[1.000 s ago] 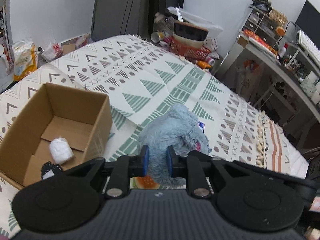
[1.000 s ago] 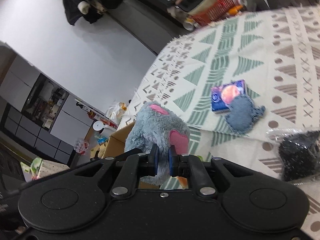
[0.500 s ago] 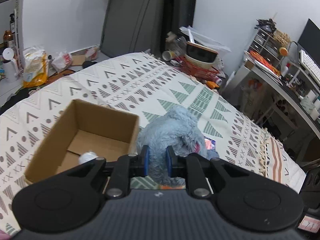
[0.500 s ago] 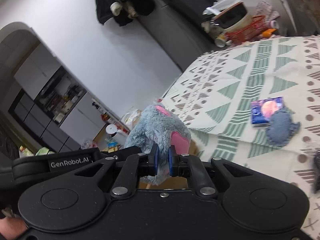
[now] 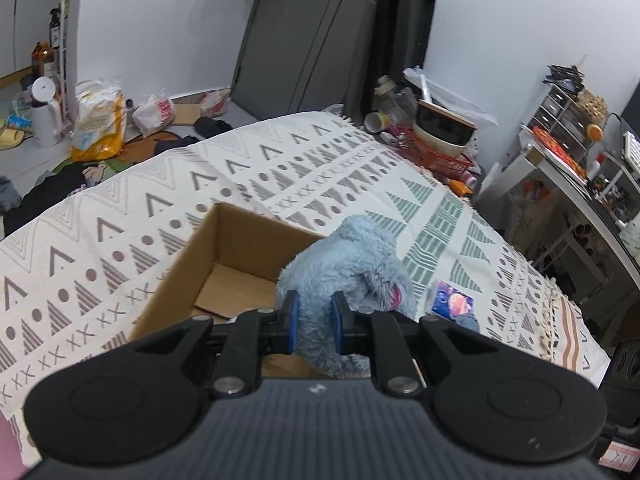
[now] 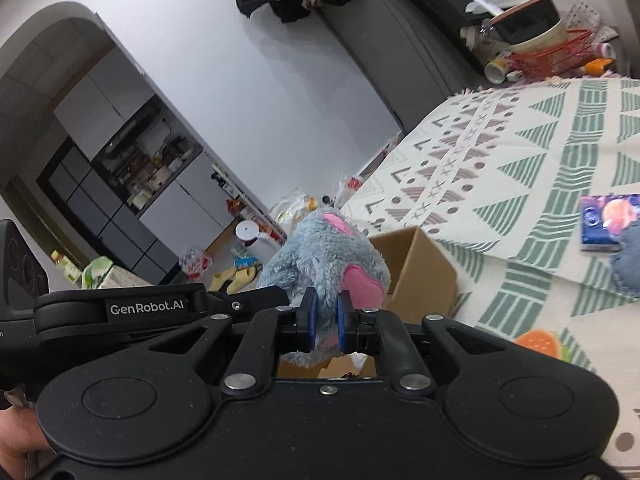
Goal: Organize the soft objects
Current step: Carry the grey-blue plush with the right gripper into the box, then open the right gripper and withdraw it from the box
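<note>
Above bed [image 5: 280, 168], plush toy [image 5: 352, 256] between jaws

2 close wrist views, shared plush toy [image 5: 352, 256]

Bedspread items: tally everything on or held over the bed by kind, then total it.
Plush toys: 1, the blue plush, gripped by the left tool and right tool
Cardboard boxes: 1
Tissue packs: 1
Denim patches: 1
Total: 4

plush toy [image 5: 352, 276] carried left from over the bedspread [image 5: 168, 208], now raised above the right wall of the cardboard box [image 5: 224, 240], box nearer both views
</note>
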`<move>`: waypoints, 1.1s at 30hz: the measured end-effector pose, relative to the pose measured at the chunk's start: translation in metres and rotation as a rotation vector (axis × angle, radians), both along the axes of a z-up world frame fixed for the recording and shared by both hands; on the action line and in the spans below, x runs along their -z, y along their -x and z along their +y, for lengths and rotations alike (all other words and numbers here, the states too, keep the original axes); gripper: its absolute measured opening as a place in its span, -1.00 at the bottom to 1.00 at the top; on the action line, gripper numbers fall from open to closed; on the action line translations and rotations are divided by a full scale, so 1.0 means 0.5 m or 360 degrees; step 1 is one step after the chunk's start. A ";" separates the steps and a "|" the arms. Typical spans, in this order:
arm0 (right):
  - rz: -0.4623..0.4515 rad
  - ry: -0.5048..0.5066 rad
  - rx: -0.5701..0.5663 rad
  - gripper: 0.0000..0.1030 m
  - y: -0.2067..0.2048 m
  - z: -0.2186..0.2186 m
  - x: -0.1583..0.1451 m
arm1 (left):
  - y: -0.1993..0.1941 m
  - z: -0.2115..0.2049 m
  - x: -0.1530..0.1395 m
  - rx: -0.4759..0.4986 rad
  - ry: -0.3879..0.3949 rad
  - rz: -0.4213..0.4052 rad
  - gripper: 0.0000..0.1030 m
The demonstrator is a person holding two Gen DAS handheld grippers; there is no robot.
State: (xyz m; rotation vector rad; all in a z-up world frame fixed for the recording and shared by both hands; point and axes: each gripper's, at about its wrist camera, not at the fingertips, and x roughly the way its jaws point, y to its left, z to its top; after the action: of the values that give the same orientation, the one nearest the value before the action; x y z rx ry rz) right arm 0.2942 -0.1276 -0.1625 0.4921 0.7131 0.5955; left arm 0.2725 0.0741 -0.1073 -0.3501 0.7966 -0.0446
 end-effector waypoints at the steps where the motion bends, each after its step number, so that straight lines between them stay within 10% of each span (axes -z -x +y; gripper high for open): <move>1: 0.0000 0.0014 -0.0013 -0.80 -0.003 0.009 0.002 | -0.001 0.009 0.005 -0.0011 0.0006 0.0012 -0.70; 18: 0.0117 0.0152 -0.0233 -0.68 -0.005 0.118 0.039 | -0.009 0.104 0.051 -0.0119 -0.0050 0.0228 -0.70; 26: 0.0121 0.0134 -0.0198 -0.22 0.012 0.100 0.014 | 0.005 0.108 0.030 -0.0156 -0.0105 0.0230 -0.60; 33: 0.0079 0.0109 -0.0091 0.09 0.037 0.052 -0.023 | 0.024 0.080 -0.010 -0.0168 -0.0172 0.0148 0.16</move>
State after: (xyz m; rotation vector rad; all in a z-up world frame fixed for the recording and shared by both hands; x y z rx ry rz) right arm 0.2759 -0.1018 -0.1509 0.4253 0.7942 0.6119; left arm 0.2607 0.1140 -0.1024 -0.2932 0.8675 0.1138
